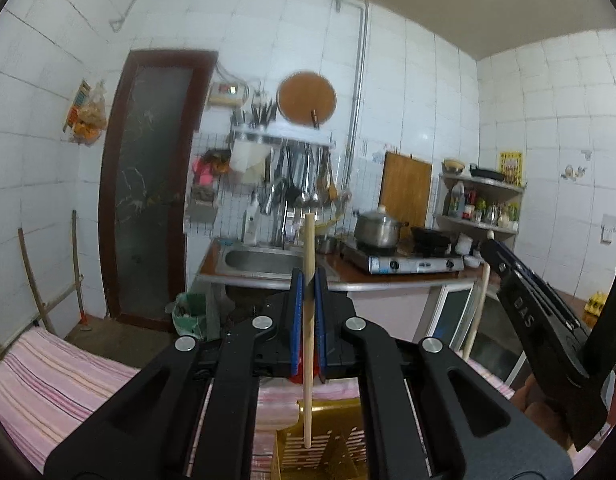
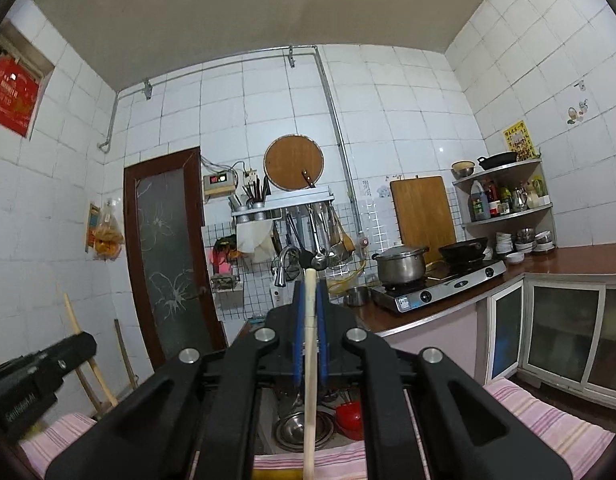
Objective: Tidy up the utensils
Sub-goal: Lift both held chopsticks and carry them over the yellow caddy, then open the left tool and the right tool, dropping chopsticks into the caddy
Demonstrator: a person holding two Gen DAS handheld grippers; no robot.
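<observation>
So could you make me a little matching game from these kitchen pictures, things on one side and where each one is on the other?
Things:
1. round wooden board
2. steel pot
3. wooden stick
4. red bowl

Places:
A. clamped between the shut left gripper
B. on the gas stove
C. up on the tiled wall above the hanging utensil rack
D. low down beside the steel bowls, under the right gripper

Pairs: 1-C, 2-B, 3-A, 4-D
</observation>
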